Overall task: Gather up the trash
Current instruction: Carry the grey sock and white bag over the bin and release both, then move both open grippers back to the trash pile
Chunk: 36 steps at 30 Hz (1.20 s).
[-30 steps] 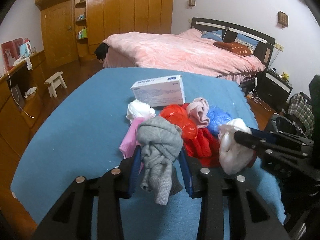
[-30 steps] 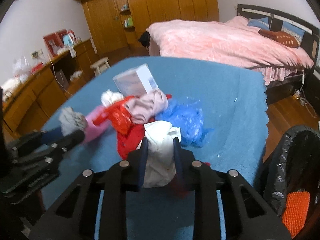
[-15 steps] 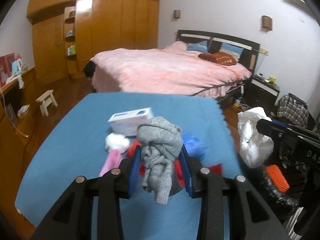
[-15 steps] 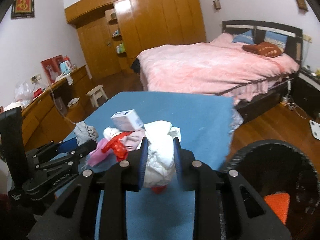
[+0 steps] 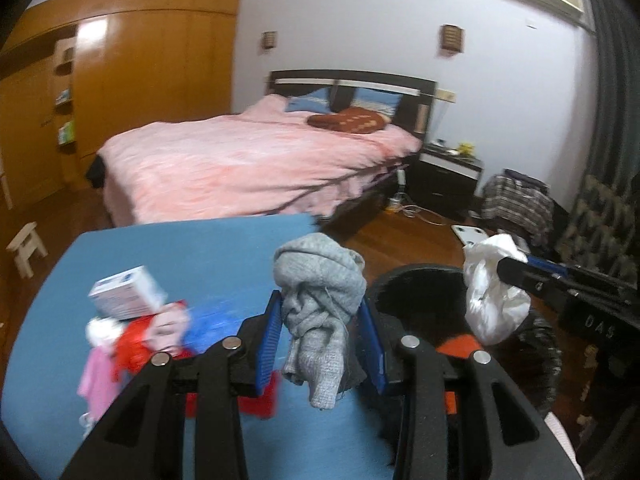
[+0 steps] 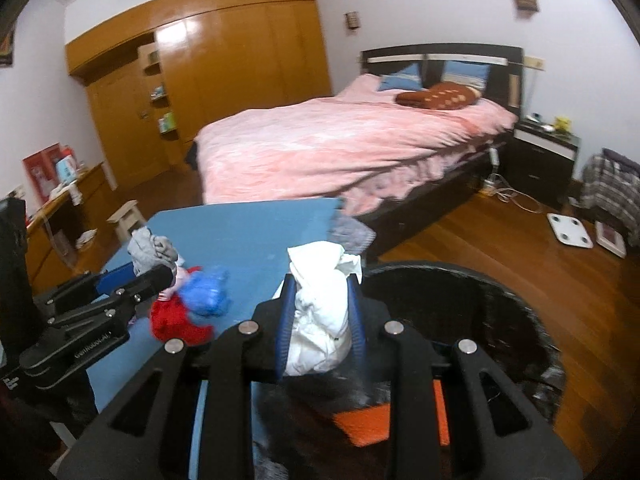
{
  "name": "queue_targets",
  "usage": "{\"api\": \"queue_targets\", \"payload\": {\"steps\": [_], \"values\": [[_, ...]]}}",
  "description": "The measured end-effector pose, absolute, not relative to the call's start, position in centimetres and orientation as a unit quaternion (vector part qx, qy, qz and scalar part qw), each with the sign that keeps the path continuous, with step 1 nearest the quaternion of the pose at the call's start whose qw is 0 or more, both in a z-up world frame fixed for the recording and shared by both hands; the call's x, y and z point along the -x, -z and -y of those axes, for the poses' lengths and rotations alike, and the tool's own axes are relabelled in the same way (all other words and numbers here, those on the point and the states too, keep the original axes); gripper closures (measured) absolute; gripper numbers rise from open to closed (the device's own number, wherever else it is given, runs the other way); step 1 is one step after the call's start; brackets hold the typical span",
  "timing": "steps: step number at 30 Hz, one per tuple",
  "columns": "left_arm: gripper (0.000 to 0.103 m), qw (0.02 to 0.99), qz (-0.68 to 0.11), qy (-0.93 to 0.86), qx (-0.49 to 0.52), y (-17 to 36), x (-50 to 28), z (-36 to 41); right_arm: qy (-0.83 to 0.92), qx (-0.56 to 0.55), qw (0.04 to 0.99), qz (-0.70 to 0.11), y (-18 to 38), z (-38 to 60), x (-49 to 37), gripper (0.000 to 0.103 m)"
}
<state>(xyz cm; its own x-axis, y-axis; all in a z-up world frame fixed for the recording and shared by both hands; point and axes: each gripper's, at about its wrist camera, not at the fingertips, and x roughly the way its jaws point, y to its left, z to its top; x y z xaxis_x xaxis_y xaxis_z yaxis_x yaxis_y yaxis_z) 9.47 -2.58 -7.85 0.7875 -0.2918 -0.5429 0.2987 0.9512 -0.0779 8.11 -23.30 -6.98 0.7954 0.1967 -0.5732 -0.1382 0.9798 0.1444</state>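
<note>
Blue cloth covers the tabletop (image 5: 168,256); a pink bed (image 6: 340,148) stands behind. Left hand-held gripper (image 5: 324,330) is clenched on a grey sock bundle (image 5: 320,296) at the tabletop's right edge. Right hand-held gripper (image 6: 320,320) grasps a white crumpled wad (image 6: 320,312) over the black bin's (image 6: 500,320) near rim. More trash (image 5: 136,336) lies by the tabletop's left edge.

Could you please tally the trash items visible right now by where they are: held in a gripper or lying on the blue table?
Held in grippers: 2 (grey wad, white wad)
On the blue table: 6 (box, white, pink, red, pale pink, blue)
Total: 8
</note>
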Motion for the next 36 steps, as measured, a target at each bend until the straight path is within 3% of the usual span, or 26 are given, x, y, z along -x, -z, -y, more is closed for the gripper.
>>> {"api": "queue_targets", "payload": {"steps": [12, 15, 17, 19, 21, 23, 24, 26, 29, 36], "values": [[0.065, 0.925, -0.292, 0.244, -0.026, 8.9, -10.7, 12.1, -0.003, -0.061, 0.944, -0.323, 9.6, 30.9, -6.2, 0.077], [0.06, 0.916, -0.299, 0.266, -0.028, 9.4, -11.1, 13.6, 0.011, -0.062, 0.943, -0.327, 10.1, 31.8, -6.0, 0.074], [0.042, 0.912, -0.303, 0.276, -0.026, 9.5, -11.3, 14.2, 0.022, -0.063, 0.942, -0.33, 10.4, 32.2, -5.8, 0.061], [0.033, 0.914, -0.299, 0.275, -0.017, 9.3, -11.3, 13.8, 0.031, -0.063, 0.942, -0.327, 10.6, 32.6, -5.5, 0.048], [0.029, 0.917, -0.295, 0.267, -0.014, 9.1, -11.4, 13.1, 0.037, -0.063, 0.943, -0.324, 10.6, 32.5, -5.2, 0.037], [0.02, 0.923, -0.29, 0.251, -0.014, 8.8, -11.4, 11.9, 0.045, -0.061, 0.946, -0.316, 10.4, 32.5, -5.1, 0.015], [0.018, 0.926, -0.288, 0.242, -0.014, 8.8, -11.5, 11.3, 0.049, -0.06, 0.947, -0.312, 10.2, 32.4, -5.1, 0.011], [0.01, 0.933, -0.283, 0.221, -0.014, 8.5, -11.5, 9.9, 0.047, -0.063, 0.95, -0.303, 9.7, 31.9, -5.0, 0.009], [0.007, 0.941, -0.28, 0.19, -0.009, 8.2, -11.3, 7.2, 0.033, -0.062, 0.952, -0.299, 9.1, 30.7, -5.5, 0.007], [0.006, 0.952, -0.284, 0.116, -0.006, 8.5, -10.1, 1.1, -0.032, -0.056, 0.951, -0.301, 8.6, 25.7, -7.5, 0.007]]}}
